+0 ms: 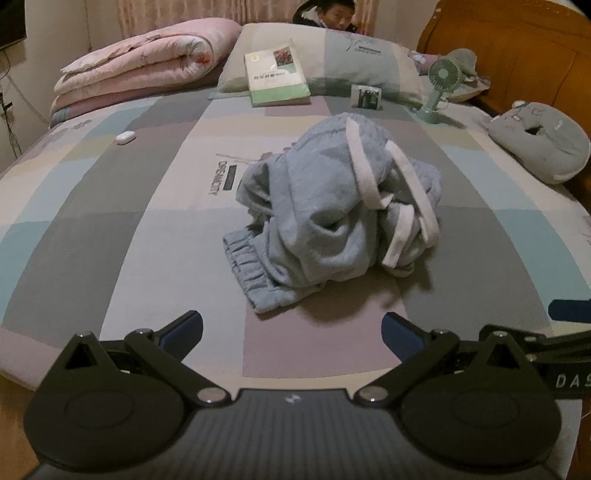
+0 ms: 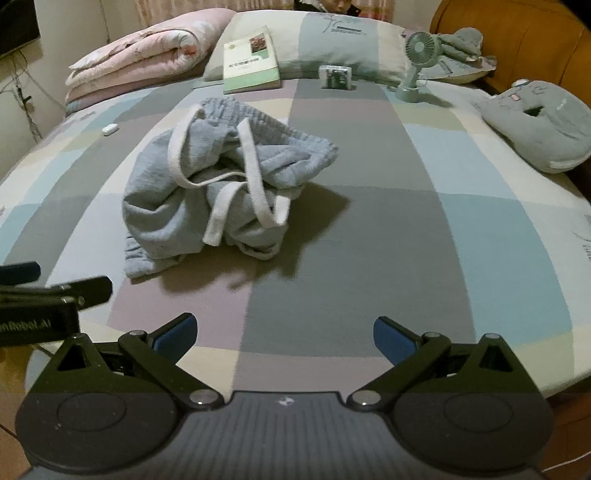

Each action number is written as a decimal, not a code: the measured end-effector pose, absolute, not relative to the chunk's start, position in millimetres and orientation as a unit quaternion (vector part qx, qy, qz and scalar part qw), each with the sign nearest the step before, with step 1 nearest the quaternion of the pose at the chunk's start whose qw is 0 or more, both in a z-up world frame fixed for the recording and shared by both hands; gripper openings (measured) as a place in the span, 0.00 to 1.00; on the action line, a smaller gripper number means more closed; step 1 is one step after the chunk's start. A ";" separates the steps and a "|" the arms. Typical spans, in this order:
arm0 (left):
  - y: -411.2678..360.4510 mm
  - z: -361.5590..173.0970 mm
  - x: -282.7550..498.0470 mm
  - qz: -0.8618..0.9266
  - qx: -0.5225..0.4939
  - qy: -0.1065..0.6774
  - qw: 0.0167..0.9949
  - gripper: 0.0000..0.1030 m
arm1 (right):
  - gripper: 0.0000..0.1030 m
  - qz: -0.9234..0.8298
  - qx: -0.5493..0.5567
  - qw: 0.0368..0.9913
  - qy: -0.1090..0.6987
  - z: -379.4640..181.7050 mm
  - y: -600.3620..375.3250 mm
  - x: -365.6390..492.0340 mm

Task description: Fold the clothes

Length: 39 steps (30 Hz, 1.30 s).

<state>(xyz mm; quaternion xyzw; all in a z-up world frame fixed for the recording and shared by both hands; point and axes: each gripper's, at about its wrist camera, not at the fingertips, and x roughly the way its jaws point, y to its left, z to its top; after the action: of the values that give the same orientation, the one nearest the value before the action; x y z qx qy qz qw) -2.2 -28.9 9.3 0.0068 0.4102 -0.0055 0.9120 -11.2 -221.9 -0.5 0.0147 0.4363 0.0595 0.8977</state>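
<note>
Light blue sweatpants (image 1: 332, 206) trimmed with white stripes. Bedsheet (image 1: 110, 229) patterned in grey, pale blue, mauve and cream blocks. Quilt (image 1: 147, 59) pink, floral-printed. Book (image 1: 277, 72) white with green band. Fan (image 1: 441, 83) mint green. Gripper pads (image 2: 173, 334) blue.

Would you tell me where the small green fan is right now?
The small green fan stands upright at the bed's far right, beside the pillow, in both views.

Bedsheet (image 1: 110, 229): print reads "DREAMCITY", roughly. Right gripper (image 1: 569, 380) body: "DAS", cut off. Left gripper (image 2: 22, 325) body: "enRobot.AI". Book (image 1: 277, 74) title unreadable.
</note>
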 end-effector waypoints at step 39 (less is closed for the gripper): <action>43.3 -42.6 19.5 -0.088 0.028 0.348 0.933 0.99 | 1.00 0.110 0.006 0.916 0.385 -29.5 -160.5 28.6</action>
<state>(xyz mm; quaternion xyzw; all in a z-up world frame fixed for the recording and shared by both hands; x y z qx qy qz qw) 19.5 43.3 -42.6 0.0285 0.3476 -0.0876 0.9331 28.6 -160.5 -29.4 0.0062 0.3848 0.1099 0.9164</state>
